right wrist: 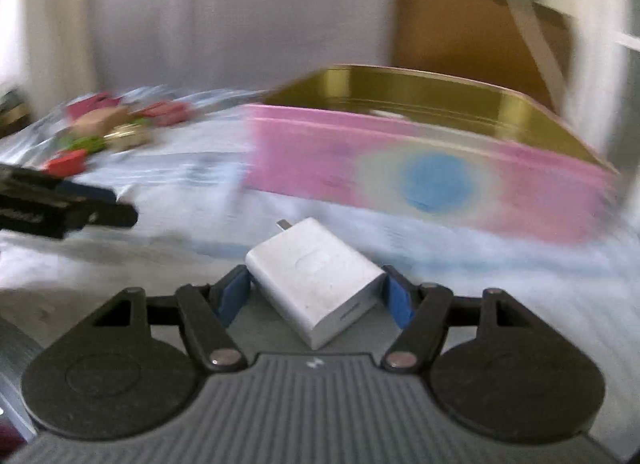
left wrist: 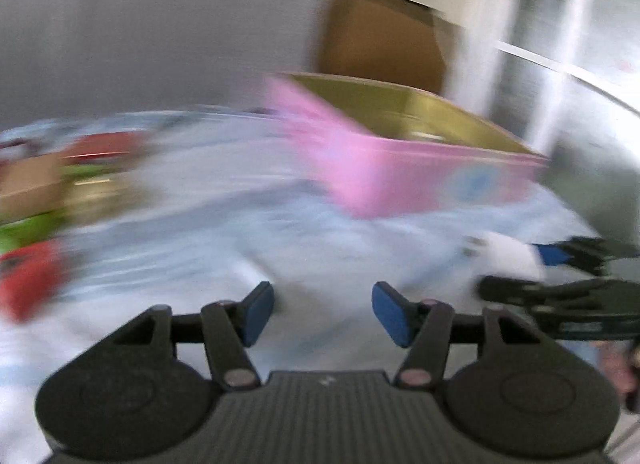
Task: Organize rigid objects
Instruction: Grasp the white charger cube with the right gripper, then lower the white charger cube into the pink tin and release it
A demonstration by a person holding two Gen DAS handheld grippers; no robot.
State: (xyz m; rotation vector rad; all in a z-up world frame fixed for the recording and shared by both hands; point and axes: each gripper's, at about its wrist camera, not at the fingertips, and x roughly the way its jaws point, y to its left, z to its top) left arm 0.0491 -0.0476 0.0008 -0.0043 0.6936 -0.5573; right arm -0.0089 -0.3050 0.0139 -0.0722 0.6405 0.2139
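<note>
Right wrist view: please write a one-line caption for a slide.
Right hand-held gripper holds a white charger between its blue pads, in front of an open pink tin on a light cloth.

No text, label, brand or number can be read in either view; both are smeared by motion blur. The side of the pink tin [right wrist: 420, 180] carries a round blue mark inside a pale ring, too blurred to show any letters. A black gripper [left wrist: 576, 324] seen from the left wrist bears a strip of pale lettering on its body, and the same kind of strip shows in the right wrist view, but neither is legible. The white charger [right wrist: 316, 284] has a faint oval embossing with no readable characters.
</note>
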